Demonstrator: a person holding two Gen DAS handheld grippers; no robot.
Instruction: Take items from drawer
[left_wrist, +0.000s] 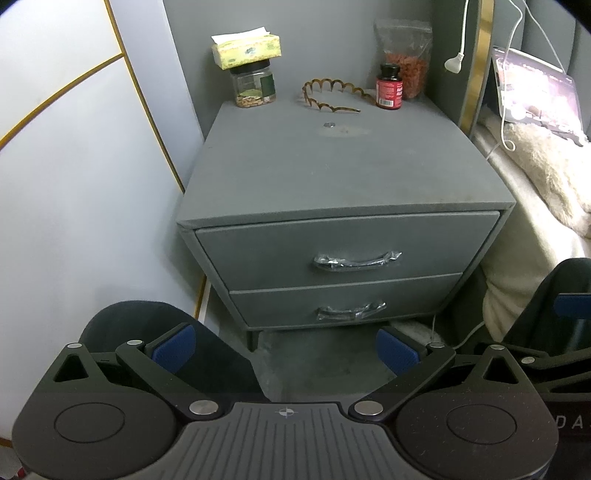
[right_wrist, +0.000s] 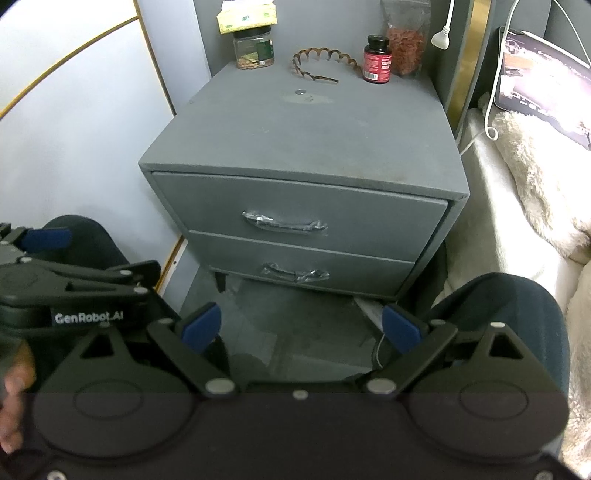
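Note:
A grey nightstand (left_wrist: 332, 166) (right_wrist: 295, 136) stands ahead with two shut drawers. The upper drawer (left_wrist: 347, 251) (right_wrist: 299, 218) has a plastic-wrapped handle (left_wrist: 356, 260) (right_wrist: 284, 223). The lower drawer (left_wrist: 343, 302) (right_wrist: 306, 267) has a like handle (left_wrist: 351, 310) (right_wrist: 295, 273). My left gripper (left_wrist: 286, 349) is open and empty, well short of the drawers. My right gripper (right_wrist: 301, 328) is open and empty too, low in front of the nightstand. The drawers' contents are hidden.
On top stand a jar (left_wrist: 255, 86) under a tissue box (left_wrist: 245, 50), a scalloped headband (left_wrist: 332, 96), a red bottle (left_wrist: 389, 86) and a bag (left_wrist: 406, 59). A bed with fleece blanket (left_wrist: 546, 177) is on the right, a white wall panel (left_wrist: 74, 184) on the left. My knees flank the grippers.

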